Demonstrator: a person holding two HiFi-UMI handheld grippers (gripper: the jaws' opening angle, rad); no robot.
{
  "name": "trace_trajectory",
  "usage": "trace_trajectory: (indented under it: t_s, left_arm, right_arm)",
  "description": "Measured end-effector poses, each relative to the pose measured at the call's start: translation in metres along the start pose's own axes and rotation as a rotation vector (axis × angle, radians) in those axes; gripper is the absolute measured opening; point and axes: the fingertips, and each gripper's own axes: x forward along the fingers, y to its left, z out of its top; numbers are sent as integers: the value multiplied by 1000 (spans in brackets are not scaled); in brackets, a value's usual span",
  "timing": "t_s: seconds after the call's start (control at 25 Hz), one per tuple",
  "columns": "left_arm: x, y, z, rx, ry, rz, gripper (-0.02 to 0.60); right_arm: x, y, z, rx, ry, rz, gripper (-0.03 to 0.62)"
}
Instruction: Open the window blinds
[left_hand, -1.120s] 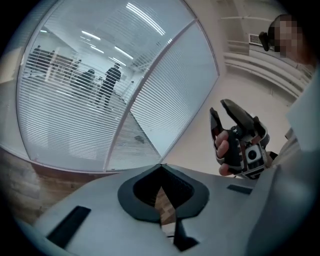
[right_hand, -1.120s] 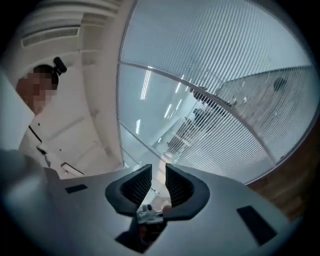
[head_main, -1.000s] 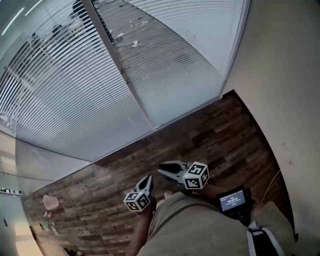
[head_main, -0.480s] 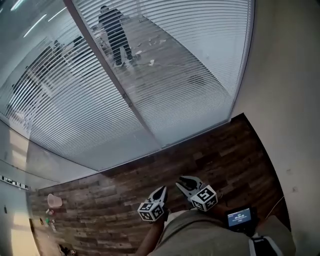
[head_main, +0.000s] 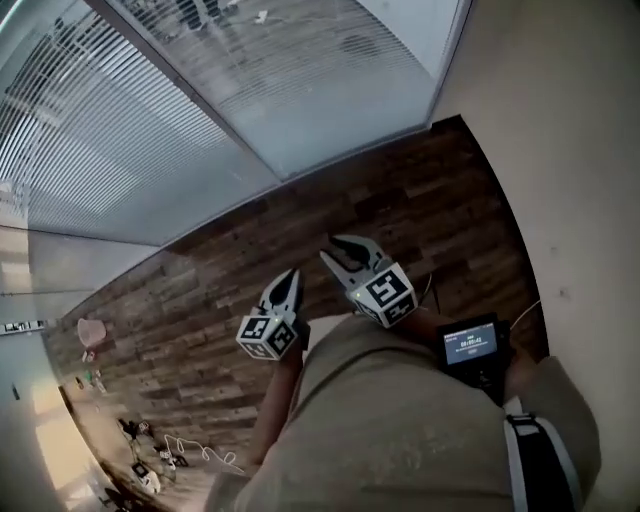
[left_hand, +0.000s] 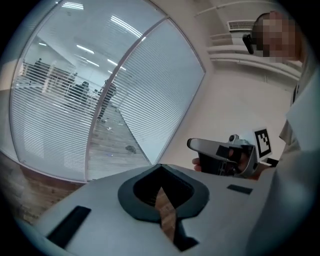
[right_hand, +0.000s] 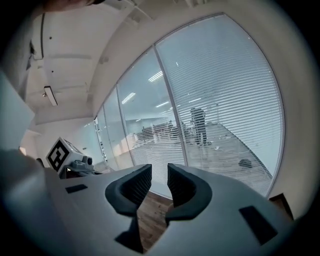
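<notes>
Window blinds (head_main: 130, 140) hang let down over the glass panes ahead, reaching almost to the wood-plank floor (head_main: 400, 210). Their thin white slats lie level, with gaps between them, so the room beyond and a person (right_hand: 198, 125) standing in it show through in stripes. That fits two readings: the slats are already turned to let the view in, or the blinds are still to be drawn up off the glass. The pictures do not settle which. No cord or wand for working them can be made out.

Neither claw is on the blinds; both are held low in front of the person's body, well apart from the glass. The left gripper (left_hand: 161, 170) has its jaws together on nothing. The right gripper (right_hand: 159, 181) has its jaws a little apart, with only floor between them. A plain wall (head_main: 560, 150) meets the glass at the right.
</notes>
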Motion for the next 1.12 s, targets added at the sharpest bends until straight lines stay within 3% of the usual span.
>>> trace_trajectory:
  t_s: [0.16, 0.48, 0.56, 0.76, 1.12]
  left_arm:
    - [11, 21, -9, -48, -2, -3, 14]
    - [-13, 31, -19, -60, -4, 23, 14]
    - [-32, 48, -19, -64, 2, 27, 14]
    - [-121, 153, 11, -82, -3, 36, 14]
    - [-119, 160, 1, -69, -5, 67, 14]
  right_arm:
    - [26, 1, -15, -59, -7, 14, 89]
    - [34, 18, -33, -9, 1, 29, 87]
    - [52, 42, -38, -6, 20, 50, 87]
    - [148, 151, -32, -15, 54, 76, 89]
    - [140, 139, -53, 14, 57, 42, 89]
